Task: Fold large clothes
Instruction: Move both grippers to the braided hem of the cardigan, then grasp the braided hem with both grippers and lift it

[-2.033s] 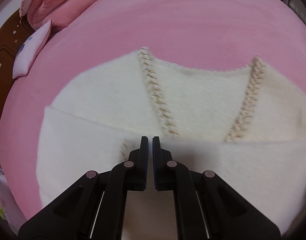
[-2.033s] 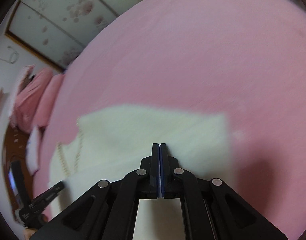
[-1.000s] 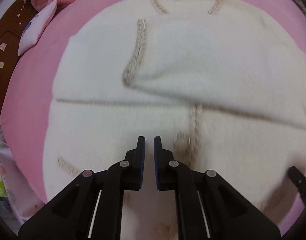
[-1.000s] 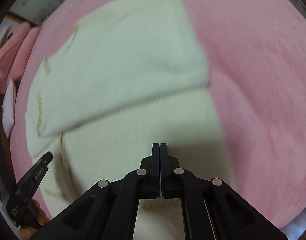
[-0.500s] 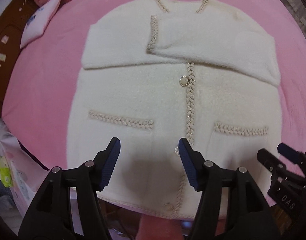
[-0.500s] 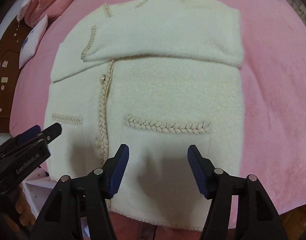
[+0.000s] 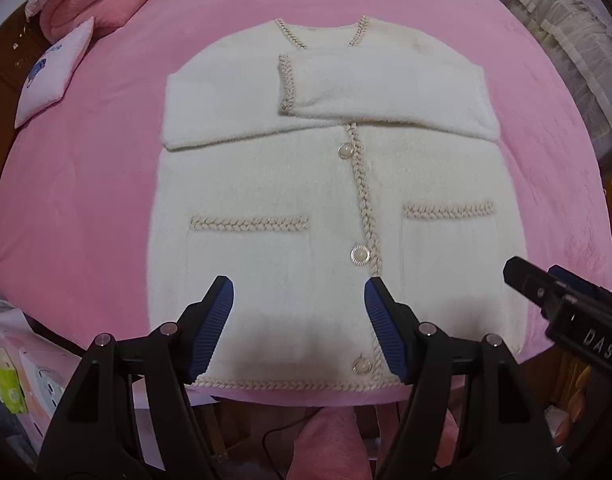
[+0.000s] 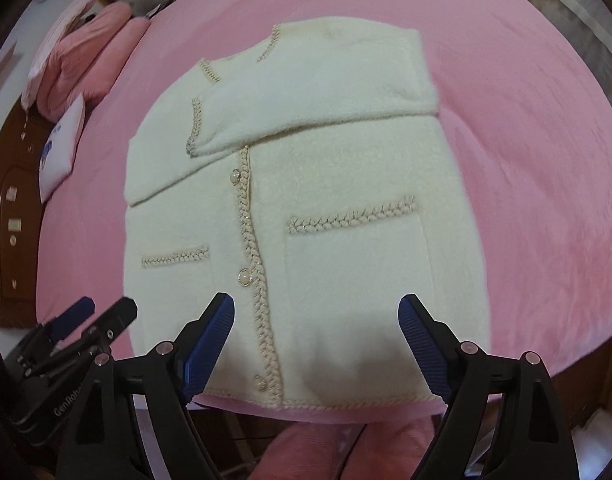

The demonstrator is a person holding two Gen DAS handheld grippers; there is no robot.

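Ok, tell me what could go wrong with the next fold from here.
1. The cardigan has its hem right at the near edge of the bed; a careless lift could drag it off.
2. The folded sleeves lie loose across the chest and may slide open when the body is folded.
3. The left hand-held gripper and right hand-held gripper, both open and empty, could snag a button.

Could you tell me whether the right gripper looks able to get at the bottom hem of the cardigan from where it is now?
Probably yes. The right gripper hangs above the cardigan with its jaws open and empty, and the braided hem lies uncovered at the near bed edge; the left gripper stands off to the side.
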